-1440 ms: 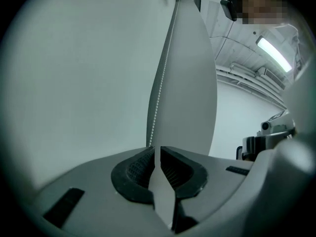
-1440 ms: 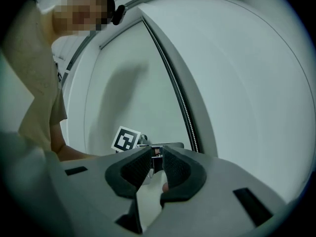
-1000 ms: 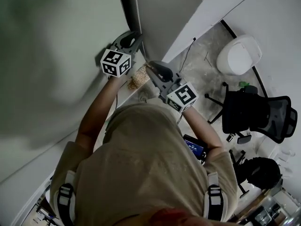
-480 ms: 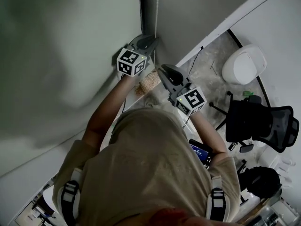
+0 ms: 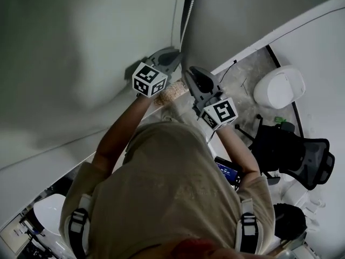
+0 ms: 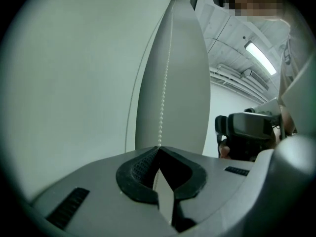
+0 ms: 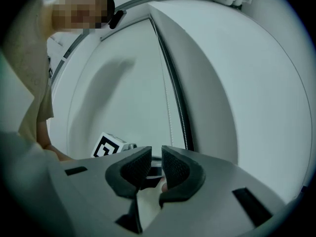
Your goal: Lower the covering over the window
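Where my left gripper [image 6: 159, 149] meets the bead chain [image 6: 164, 83], its jaws have just been closing. They now stand pressed together at the tips, with the chain running straight down into the point where they meet. That grip is plain only in the left gripper view. In the head view the same tips sit against the dark window frame [image 5: 186, 15], and the chain is no more than a thin line beside it.

My right gripper [image 7: 155, 162] holds its jaws a narrow gap apart, with nothing pinched between them. Its view shows strands of chain hanging beyond the tips, next to the frame, and the marker cube [image 7: 109, 146] of my left gripper low on the left.

The blind [image 5: 81, 42] is the pale sheet left of the frame, filling the upper left of the head view. Only the head view takes in the floor below, with a black office chair [image 5: 294, 150] and a white rounded object [image 5: 279, 86] off to the right. Only the left gripper view shows the ceiling light [image 6: 261, 58].
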The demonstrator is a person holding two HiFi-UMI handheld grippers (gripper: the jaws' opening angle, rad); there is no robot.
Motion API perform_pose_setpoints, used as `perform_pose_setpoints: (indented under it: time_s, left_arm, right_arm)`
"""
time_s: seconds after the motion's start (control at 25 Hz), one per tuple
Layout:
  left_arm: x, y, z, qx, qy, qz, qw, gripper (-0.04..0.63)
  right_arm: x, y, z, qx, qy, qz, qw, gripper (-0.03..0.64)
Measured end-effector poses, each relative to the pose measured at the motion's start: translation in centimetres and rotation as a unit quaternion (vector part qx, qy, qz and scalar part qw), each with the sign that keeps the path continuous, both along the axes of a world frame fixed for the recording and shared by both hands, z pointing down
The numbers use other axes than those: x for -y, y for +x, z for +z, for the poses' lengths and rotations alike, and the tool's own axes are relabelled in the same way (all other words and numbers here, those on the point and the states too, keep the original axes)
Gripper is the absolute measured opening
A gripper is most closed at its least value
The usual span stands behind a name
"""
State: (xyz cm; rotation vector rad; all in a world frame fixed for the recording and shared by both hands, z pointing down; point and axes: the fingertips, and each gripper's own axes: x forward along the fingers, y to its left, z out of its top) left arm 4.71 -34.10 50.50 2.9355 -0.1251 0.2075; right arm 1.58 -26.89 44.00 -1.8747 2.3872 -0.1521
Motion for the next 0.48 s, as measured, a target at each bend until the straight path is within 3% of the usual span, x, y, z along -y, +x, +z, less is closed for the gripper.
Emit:
perform_pose_setpoints:
  time_s: [0.12, 0.48]
  left_arm:
    - [-1.7, -0.8, 0.3, -0.001, -0.004, -0.006, 1.0, 0.017]
    - [-5.0, -3.0, 0.6, -0.003, -0.007, -0.067, 0.9977, 0.017]
  right_arm:
    - [0.0, 0.7, -0.5, -0.006, 0.006, -0.001, 1.0, 0.066]
    - [0.1, 0.2, -0.9, -0.003, -0.006, -0.098, 0.995, 0.078]
